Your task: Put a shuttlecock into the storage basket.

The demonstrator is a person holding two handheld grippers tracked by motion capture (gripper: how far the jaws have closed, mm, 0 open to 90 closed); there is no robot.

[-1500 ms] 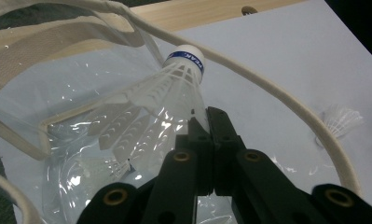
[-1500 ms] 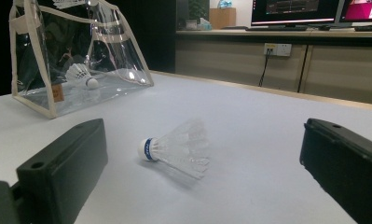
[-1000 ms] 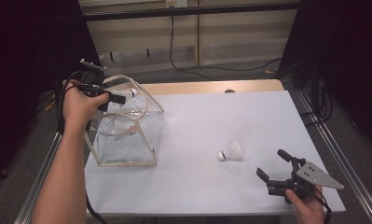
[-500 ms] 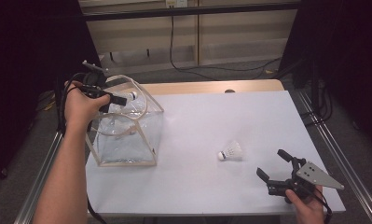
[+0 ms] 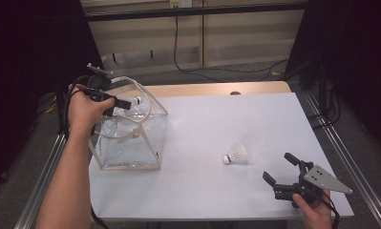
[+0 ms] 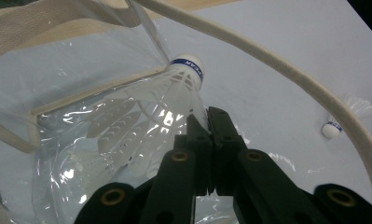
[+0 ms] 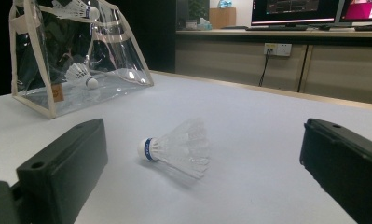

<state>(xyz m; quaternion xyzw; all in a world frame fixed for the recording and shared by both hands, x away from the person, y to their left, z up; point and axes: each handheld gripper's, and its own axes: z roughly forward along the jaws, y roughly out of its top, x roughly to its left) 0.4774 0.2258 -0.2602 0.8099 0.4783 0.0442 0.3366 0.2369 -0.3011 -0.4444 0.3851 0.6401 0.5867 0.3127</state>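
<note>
Shuttlecock [image 6: 181, 86] pinched in left hand-held gripper [image 6: 207, 123]; above bag [image 6: 58, 140].

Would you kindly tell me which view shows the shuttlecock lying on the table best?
The right gripper view: the shuttlecock lies close, cork and skirt sharp. The high view shows it small; the left gripper view catches its cork behind the bag strap.

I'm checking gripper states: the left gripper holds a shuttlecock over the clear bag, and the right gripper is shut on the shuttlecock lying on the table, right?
Not quite. The right gripper is open; the right gripper view shows the table shuttlecock lying free between its spread jaws. The left gripper does hold a shuttlecock over the clear bag.
</note>
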